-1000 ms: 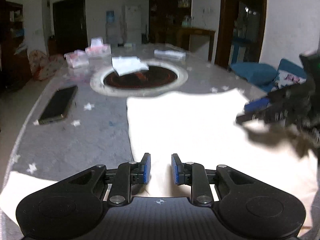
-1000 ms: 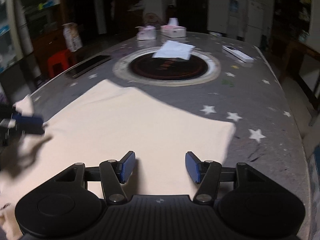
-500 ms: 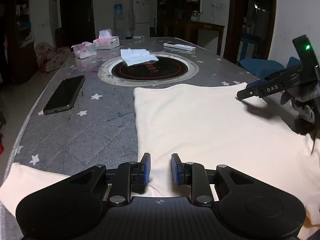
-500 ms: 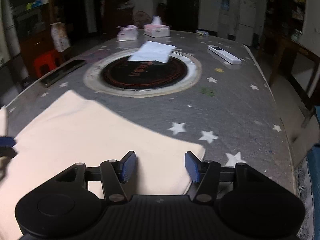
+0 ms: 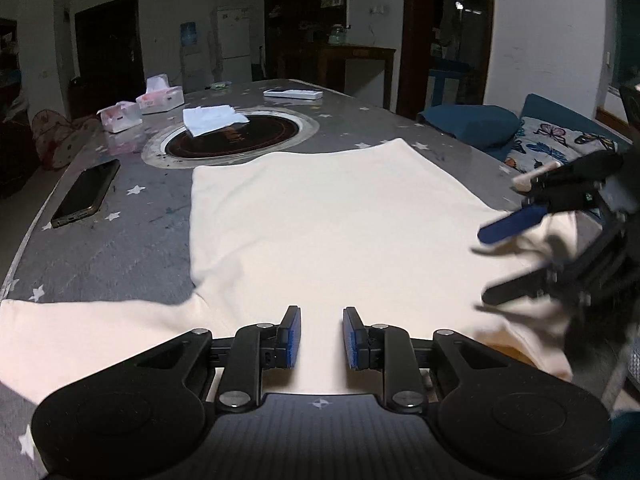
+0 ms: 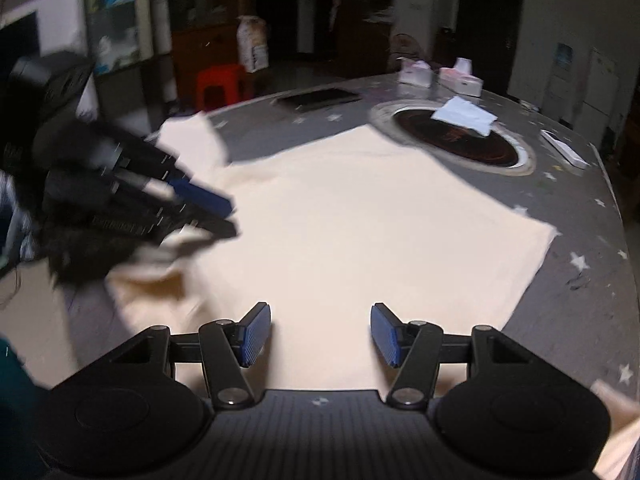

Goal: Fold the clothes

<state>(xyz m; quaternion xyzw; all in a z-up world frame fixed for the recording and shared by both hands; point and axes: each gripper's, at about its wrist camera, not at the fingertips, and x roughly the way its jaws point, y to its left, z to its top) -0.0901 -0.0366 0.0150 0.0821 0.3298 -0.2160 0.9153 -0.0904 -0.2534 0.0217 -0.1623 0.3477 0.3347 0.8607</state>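
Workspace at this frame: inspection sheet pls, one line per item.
Surface: grey star-print table with a round dark inset.
Job's things: cream garment spread flat, one sleeve out toward the table's near edge.
Clutter: phone, two tissue boxes, white cloth on the inset, remote.
Grippers: left gripper open, low over the garment's near edge; right gripper open over its other side; neither holds fabric.
Cables: nothing seen.
Surroundings: dim room, red stool, blue cushions, fridge.
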